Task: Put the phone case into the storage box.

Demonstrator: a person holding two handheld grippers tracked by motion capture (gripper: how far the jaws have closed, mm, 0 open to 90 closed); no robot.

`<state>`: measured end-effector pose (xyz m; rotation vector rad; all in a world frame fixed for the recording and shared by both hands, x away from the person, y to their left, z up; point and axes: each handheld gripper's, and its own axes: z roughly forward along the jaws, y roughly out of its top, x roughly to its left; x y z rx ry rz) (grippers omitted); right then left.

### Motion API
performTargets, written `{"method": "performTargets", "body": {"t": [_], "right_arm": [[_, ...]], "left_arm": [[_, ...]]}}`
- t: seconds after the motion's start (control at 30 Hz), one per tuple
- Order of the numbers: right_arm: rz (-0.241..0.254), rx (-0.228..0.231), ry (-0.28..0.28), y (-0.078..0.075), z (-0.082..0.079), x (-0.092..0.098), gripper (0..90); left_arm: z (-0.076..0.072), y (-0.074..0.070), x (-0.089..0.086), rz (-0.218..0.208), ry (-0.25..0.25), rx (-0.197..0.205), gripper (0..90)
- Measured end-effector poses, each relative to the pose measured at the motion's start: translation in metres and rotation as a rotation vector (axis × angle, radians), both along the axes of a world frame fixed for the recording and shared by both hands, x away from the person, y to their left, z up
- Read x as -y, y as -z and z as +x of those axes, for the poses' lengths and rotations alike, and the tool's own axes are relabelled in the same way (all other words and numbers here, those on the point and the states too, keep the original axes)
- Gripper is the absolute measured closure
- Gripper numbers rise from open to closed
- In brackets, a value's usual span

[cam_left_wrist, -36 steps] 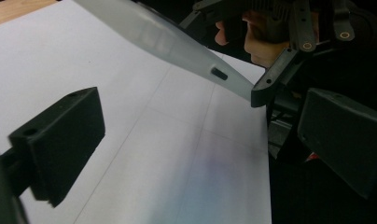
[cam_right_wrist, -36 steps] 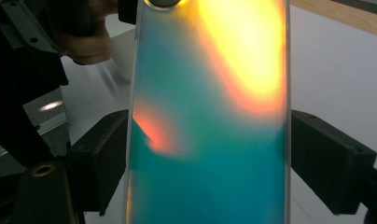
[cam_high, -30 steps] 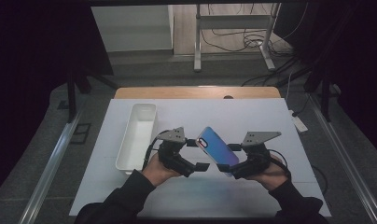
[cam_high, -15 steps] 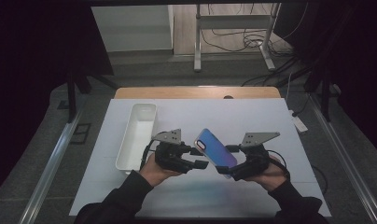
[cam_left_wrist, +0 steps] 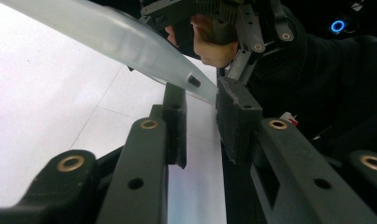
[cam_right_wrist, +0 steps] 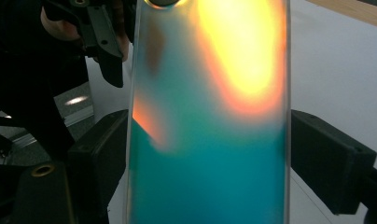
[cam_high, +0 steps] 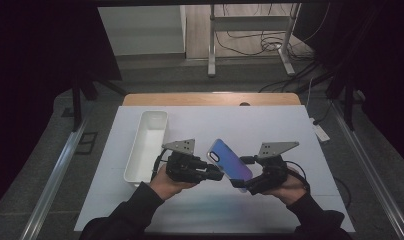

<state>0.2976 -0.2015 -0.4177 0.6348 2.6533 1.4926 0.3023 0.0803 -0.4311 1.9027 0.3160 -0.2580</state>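
My right tongs clamp the phone case by its long edges — glossy, iridescent blue, orange glare, lifted off the white surface. My left tongs stand apart around its edge; the white tray lies beyond, left.

a white table with a wooden far edge stands on grey floor. beyond it, a metal stand and loose cables. dark curtains close in left and right.
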Motion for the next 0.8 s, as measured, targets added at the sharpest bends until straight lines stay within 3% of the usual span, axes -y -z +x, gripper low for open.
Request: {"method": "performTargets", "body": {"t": [0.37, 0.6, 0.8], "right_arm": [[-0.009, -0.017, -0.018, 0.003, 0.001, -0.002, 16.7], [-0.007, -0.039, -0.054, 0.006, 0.002, -0.004, 16.6], [-0.01, -0.084, -0.094, 0.01, 0.004, -0.007, 16.3]], "left_arm": [[0.002, 0.001, 0.001, -0.008, 0.017, -0.024, 78.8], [0.002, 0.0, 0.002, -0.013, 0.069, -0.024, 84.3], [0.0, 0.0, 0.007, 0.002, 0.116, -0.015, 87.0]]}}
